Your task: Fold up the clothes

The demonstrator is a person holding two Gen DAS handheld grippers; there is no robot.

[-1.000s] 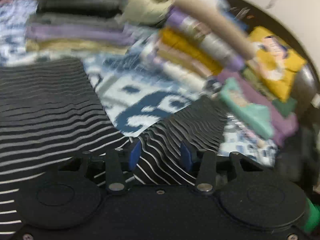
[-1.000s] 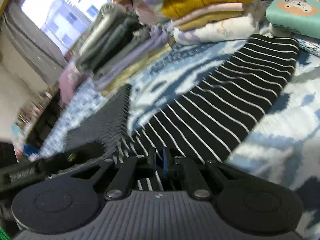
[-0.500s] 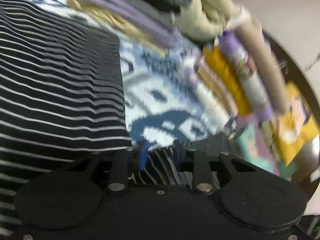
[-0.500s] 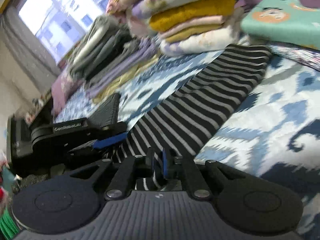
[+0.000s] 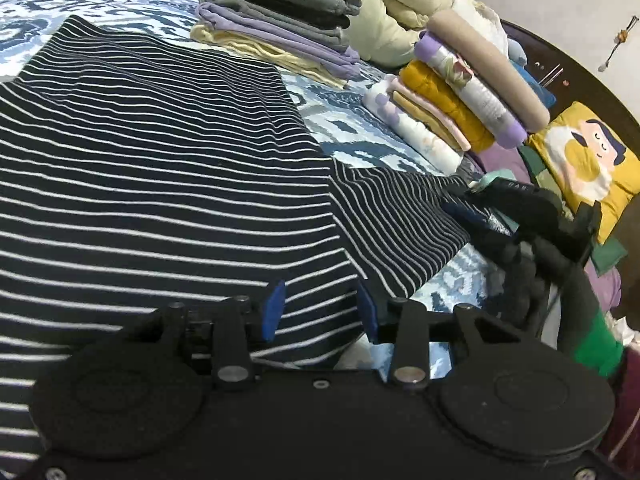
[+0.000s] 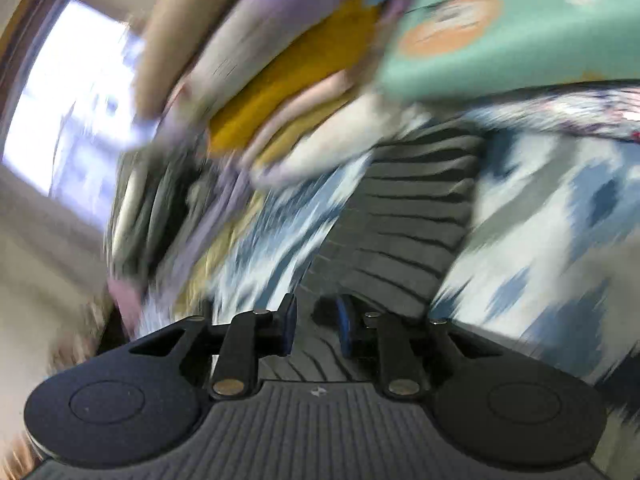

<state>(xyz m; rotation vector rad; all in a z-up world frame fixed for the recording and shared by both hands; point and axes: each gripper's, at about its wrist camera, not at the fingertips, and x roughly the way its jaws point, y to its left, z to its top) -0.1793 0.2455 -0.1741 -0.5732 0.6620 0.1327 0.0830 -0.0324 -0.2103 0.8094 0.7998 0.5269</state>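
A black knit garment with thin white stripes is spread flat on the blue-and-white patterned bedspread, one sleeve laid out sideways. Both the left gripper and right gripper are held apart over it, gripping nothing. Folded stacks are seen beyond; this garment's folding appears unfinished.

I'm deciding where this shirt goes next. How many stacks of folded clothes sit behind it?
2. A grey, black and lilac stack lies behind the black white-striped shirt; a mustard, white and beige stack lies to its right. More may be hidden out of frame.
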